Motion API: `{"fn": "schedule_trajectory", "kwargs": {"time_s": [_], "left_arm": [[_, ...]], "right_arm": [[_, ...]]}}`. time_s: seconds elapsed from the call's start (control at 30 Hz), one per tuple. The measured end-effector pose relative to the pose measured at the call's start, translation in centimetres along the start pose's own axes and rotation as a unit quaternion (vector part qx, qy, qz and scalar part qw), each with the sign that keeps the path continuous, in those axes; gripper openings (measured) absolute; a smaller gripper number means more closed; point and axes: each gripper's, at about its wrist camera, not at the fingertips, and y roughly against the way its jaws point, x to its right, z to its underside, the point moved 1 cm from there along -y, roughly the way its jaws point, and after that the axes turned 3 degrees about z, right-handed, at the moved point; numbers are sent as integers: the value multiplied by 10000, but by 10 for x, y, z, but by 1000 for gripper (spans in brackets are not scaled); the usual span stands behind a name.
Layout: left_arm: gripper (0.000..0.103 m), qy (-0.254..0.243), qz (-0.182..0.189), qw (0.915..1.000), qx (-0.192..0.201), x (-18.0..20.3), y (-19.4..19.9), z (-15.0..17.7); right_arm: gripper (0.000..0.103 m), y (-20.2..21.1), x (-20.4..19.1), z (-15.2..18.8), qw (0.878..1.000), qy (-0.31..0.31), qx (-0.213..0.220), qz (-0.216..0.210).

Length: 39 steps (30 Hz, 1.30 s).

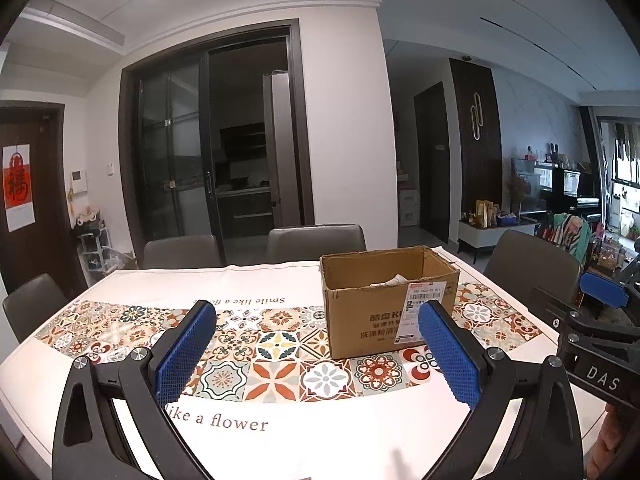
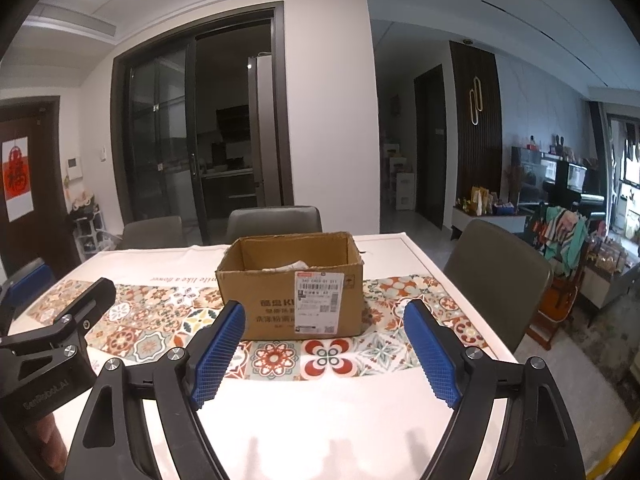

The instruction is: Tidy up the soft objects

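An open cardboard box (image 1: 384,304) (image 2: 292,292) with a white shipping label stands on the patterned tablecloth, something pale and crumpled showing inside it (image 2: 286,268). My left gripper (image 1: 320,336) hovers over the table in front of and left of the box, its blue pads spread wide with nothing between them. My right gripper (image 2: 324,344) faces the box's front wall from a short way back, likewise open and empty. Each gripper shows at the edge of the other's view: the right one (image 1: 600,320), the left one (image 2: 44,320).
The table (image 1: 280,440) wears a white cloth with a band of coloured tiles and printed words. Grey chairs (image 1: 316,242) (image 2: 496,272) stand along the far side and at the right end. Beyond are a dark sliding door and a cluttered living room.
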Motion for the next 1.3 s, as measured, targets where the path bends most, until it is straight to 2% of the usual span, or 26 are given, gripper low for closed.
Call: {"fn": "schedule_trajectory", "kwargs": {"time_s": [0.47, 1.3], "left_arm": [[103, -3, 23, 10000, -32, -1, 11, 5], [103, -14, 39, 10000, -48, -1, 12, 7]], "right_arm": [[83, 15, -4, 4, 9999, 36, 134, 32], [83, 19, -4, 6, 9999, 31, 104, 33]]}}
